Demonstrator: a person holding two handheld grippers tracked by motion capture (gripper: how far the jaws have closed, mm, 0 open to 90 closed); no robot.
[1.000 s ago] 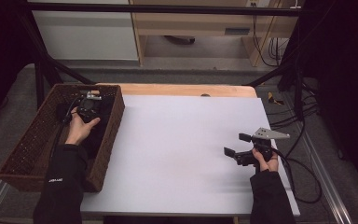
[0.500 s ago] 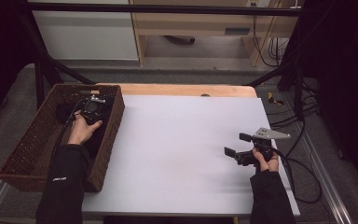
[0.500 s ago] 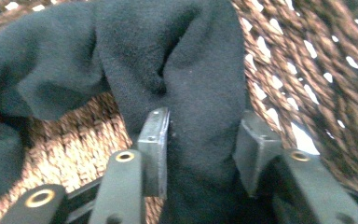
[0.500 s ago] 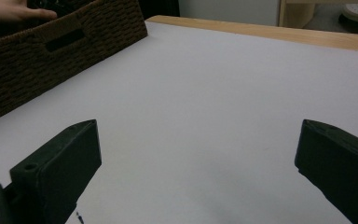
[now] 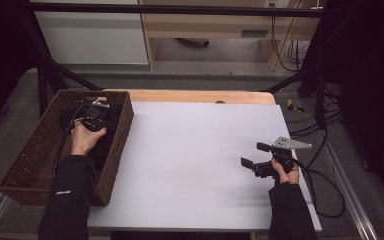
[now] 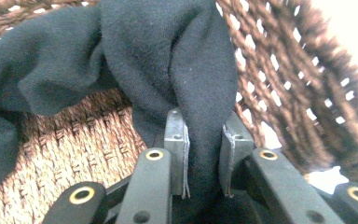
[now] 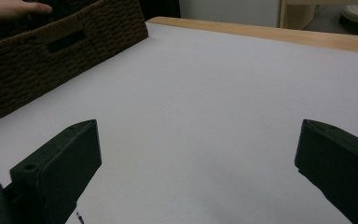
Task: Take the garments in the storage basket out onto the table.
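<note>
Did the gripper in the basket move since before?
Yes. The left gripper, shut on black cloth, has drifted slightly toward the brown woven wicker basket's far end.

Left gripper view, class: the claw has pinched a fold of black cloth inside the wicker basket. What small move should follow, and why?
Probably a short lift straight up. The left claw is shut on the black cloth, whose bulk lies inside the basket. The basket's wall stands between it and the white table, where the right claw waits open.
</note>
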